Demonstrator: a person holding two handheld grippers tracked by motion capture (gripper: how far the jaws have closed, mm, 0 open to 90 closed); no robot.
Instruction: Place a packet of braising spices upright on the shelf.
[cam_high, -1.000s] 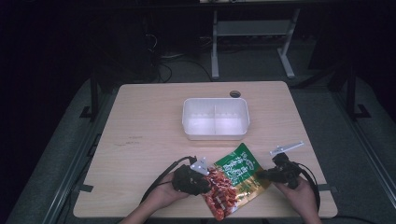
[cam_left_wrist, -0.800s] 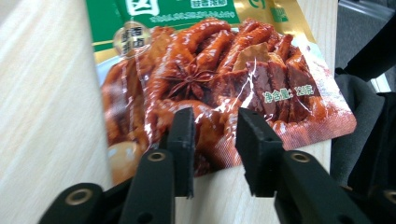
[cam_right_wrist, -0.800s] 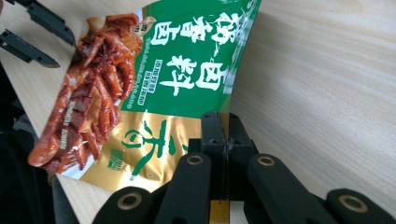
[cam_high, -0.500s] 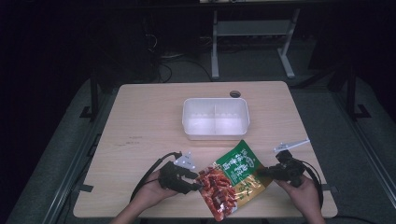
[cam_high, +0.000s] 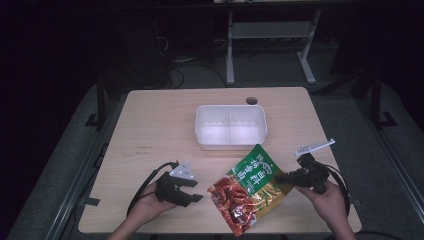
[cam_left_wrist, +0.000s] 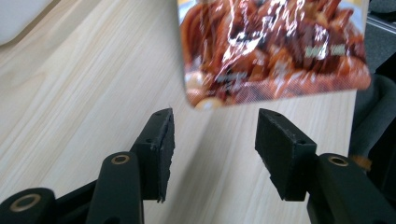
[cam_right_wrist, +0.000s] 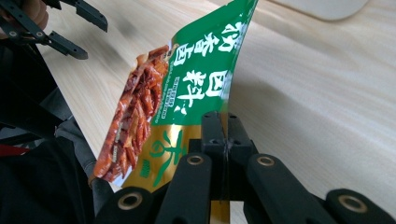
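Diagonally, snack packet (cam_high: 249, 189) runs: green end toward tray (cam_high: 230, 141).

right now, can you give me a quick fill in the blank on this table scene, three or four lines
1. The right gripper is shut on the edge of the ____.
2. The left gripper has its jaws ____, with nothing between them.
3. The white container on the table is split into ____ compartments.
4. The printed top part of the packet, by the container, is coloured ____.

Missing words: snack packet; open; two; green
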